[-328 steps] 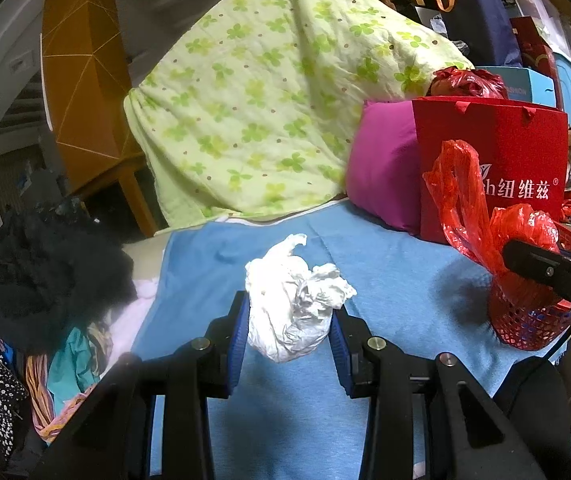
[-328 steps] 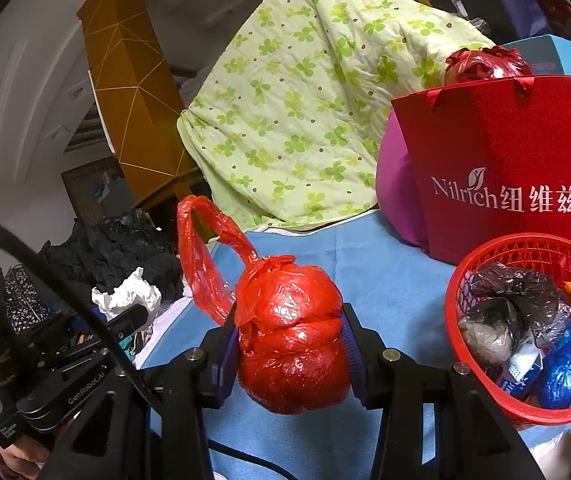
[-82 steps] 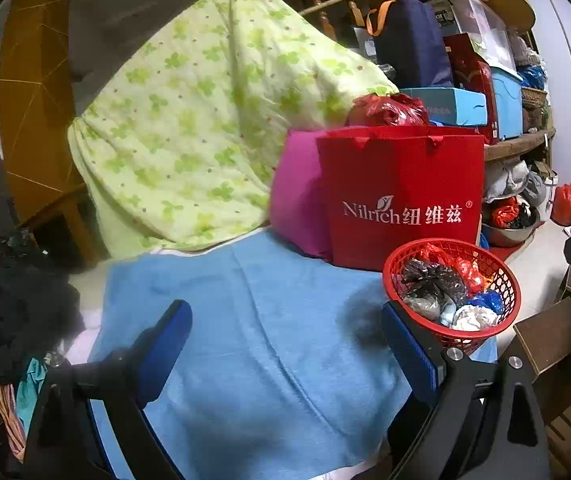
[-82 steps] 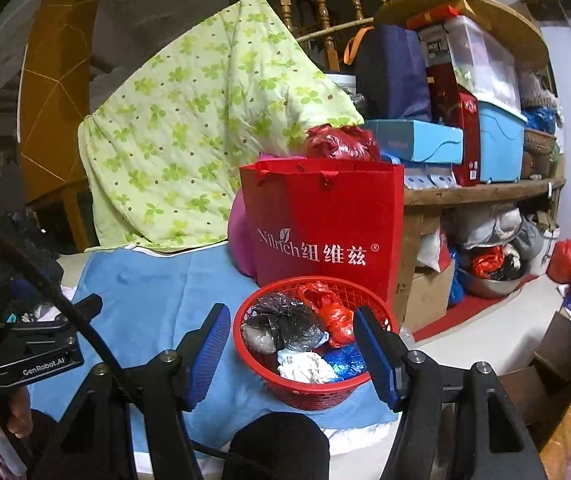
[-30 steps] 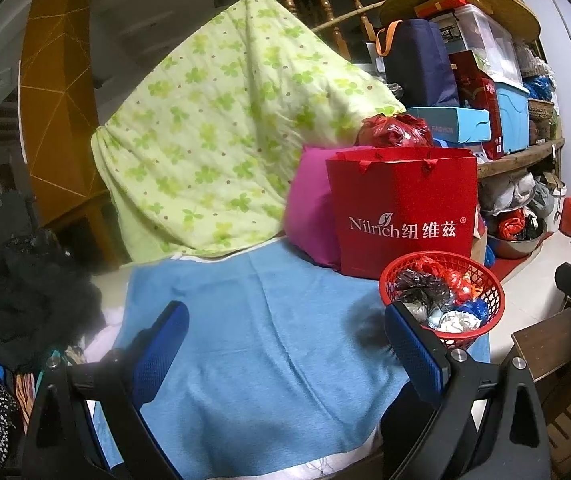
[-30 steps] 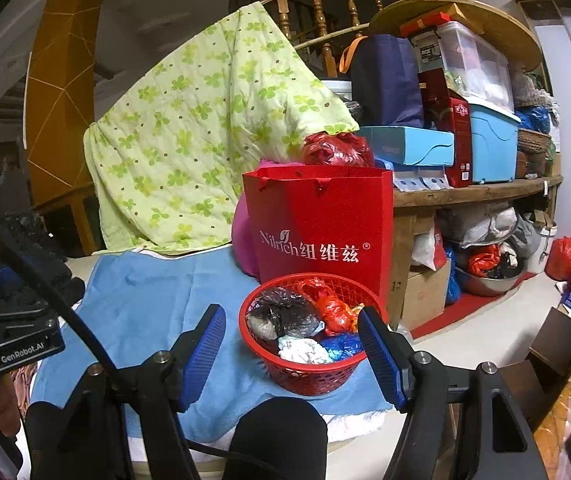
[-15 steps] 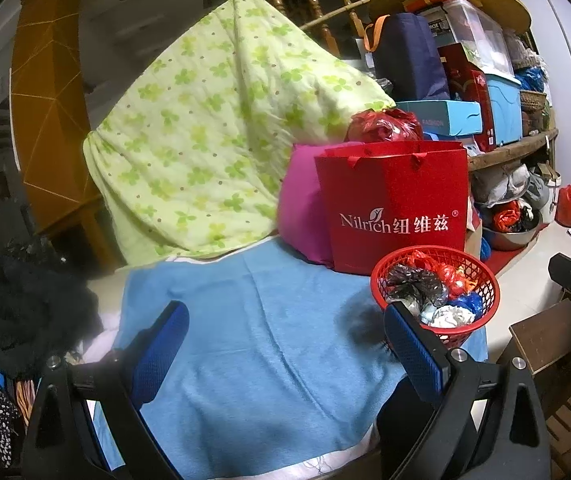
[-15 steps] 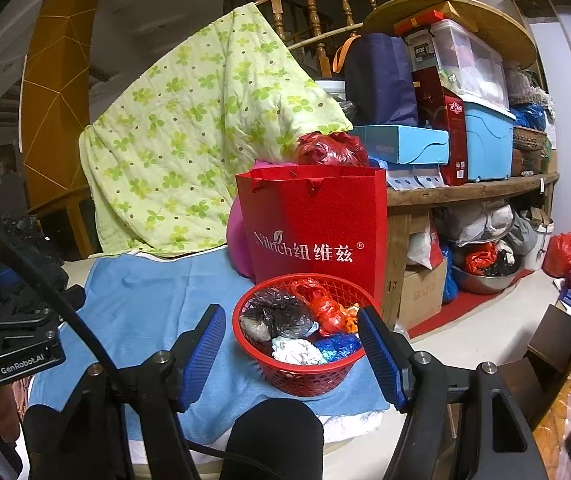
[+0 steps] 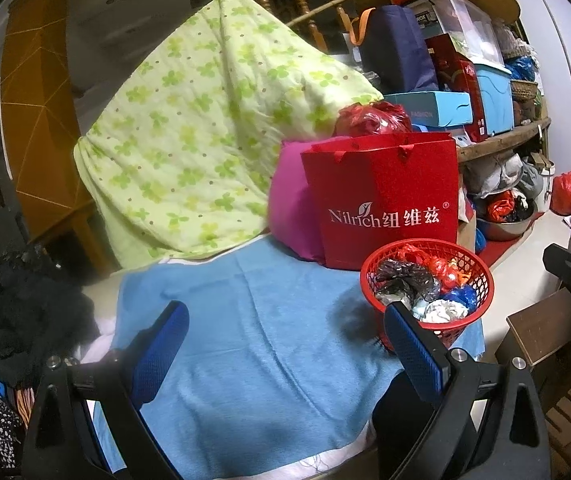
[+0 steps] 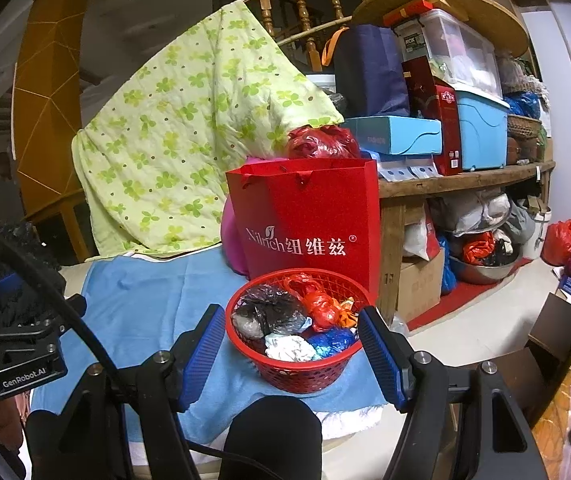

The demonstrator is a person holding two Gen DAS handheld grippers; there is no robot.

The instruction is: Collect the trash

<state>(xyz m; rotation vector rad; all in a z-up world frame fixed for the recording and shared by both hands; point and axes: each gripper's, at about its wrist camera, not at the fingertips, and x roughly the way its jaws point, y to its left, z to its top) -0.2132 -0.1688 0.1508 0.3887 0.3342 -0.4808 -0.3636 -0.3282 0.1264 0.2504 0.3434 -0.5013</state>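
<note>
A red mesh basket (image 9: 481,280) (image 10: 305,372) stands at the right end of the blue towel (image 9: 253,320) (image 10: 141,300). It holds crumpled trash: a black bag (image 10: 273,312), a red bag (image 10: 319,306), a blue bag (image 10: 335,340) and a white paper wad (image 10: 289,348). My left gripper (image 9: 285,340) hangs open over the bare towel, nothing between its blue pads. My right gripper (image 10: 291,354) is open too, held back from the basket, which shows between its fingers without touching them.
A red paper gift bag (image 9: 385,200) and a pink cushion (image 9: 289,208) stand behind the basket. A green flowered quilt (image 9: 205,140) drapes at the back. Dark clothes (image 9: 17,304) pile at the left. Loaded shelves (image 10: 465,120) and floor clutter fill the right.
Both views have barely shifted. The basket, the trash in it and both open grippers stand as before.
</note>
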